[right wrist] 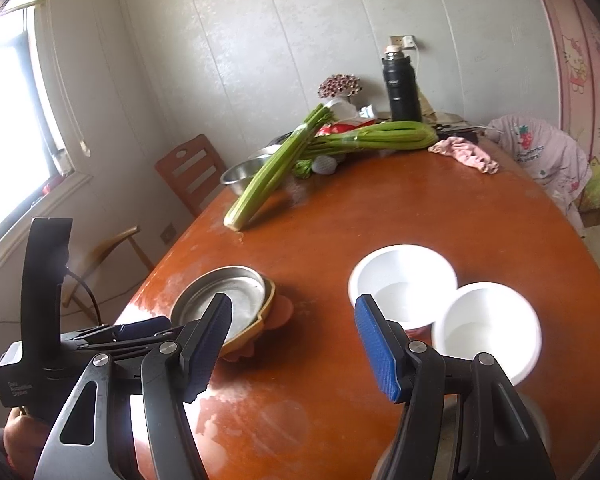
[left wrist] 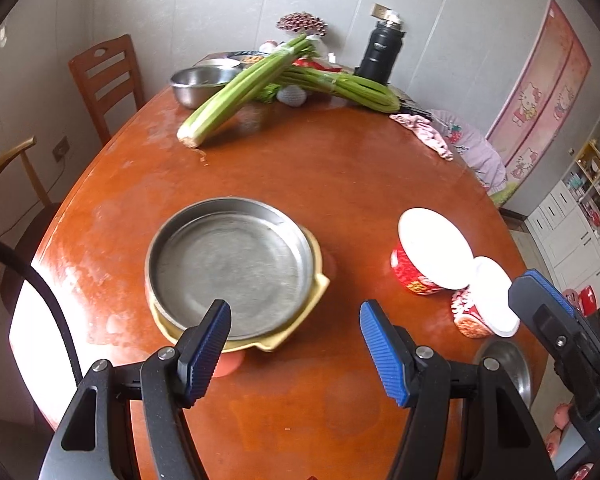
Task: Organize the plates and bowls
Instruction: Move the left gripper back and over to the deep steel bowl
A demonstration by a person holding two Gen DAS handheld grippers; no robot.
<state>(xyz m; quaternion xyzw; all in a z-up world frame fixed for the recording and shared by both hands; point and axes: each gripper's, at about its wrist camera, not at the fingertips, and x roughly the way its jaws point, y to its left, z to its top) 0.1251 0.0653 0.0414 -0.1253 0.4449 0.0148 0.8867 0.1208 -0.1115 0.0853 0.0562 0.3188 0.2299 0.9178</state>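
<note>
Steel plate (left wrist: 232,268) rides loosely on stacked dishes, so either wide-open, empty tongs, left (left wrist: 296,344) or right (right wrist: 294,344), might skid it off.

Table (left wrist: 320,168) under my tools: glossy orange-brown wood, worn whitish patches. Metal plate (left wrist: 232,264) ahead of my left gripper (left wrist: 296,354): dull scuffed steel, sitting on a smooth matt yellow plate (left wrist: 296,332). Two bowls ahead of my right gripper (right wrist: 294,350): larger bowl (right wrist: 404,280) and smaller bowl (right wrist: 488,328), glossy white inside, red patterned outside. My finger pads (left wrist: 384,356): ribbed blue rubber on matt black plastic. Far steel bowl (left wrist: 198,84): shiny. Pink cloth (left wrist: 424,132): soft, crumpled.
</note>
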